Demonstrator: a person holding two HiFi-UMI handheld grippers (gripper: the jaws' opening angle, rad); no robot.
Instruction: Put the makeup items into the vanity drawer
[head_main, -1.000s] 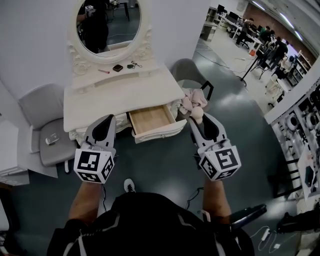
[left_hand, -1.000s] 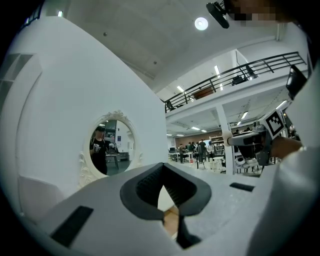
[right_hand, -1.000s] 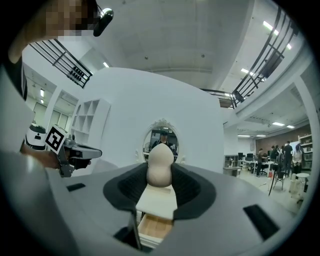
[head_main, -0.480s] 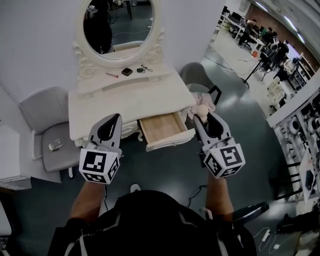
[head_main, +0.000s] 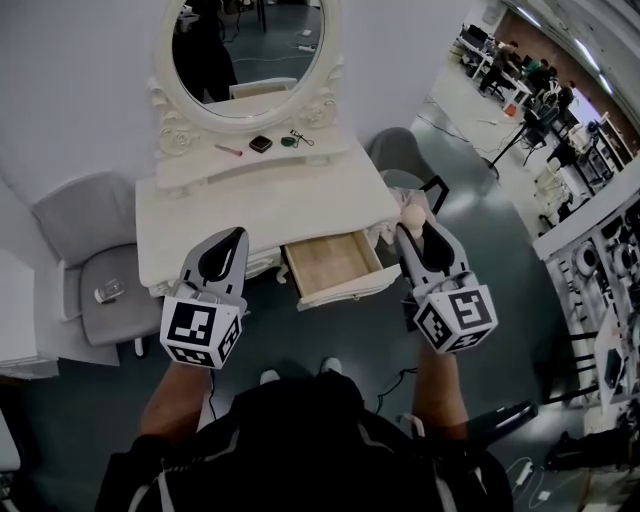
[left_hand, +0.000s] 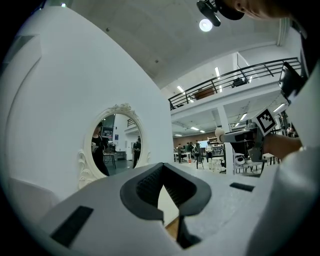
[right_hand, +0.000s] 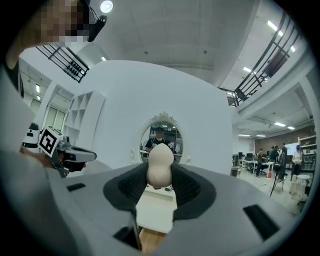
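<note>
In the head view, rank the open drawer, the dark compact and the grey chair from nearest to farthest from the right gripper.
From the right gripper, shut on the makeup sponge:
1. The open drawer, just to its left.
2. The dark compact, up on the vanity shelf.
3. The grey chair, far left.

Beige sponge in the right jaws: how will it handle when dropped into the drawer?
The sponge looks soft: its waist appears pinched between the jaws, so it should squash, not slip. Probably light, looking like foam. Its rounded egg shape may roll or bounce a little in the open drawer.
</note>
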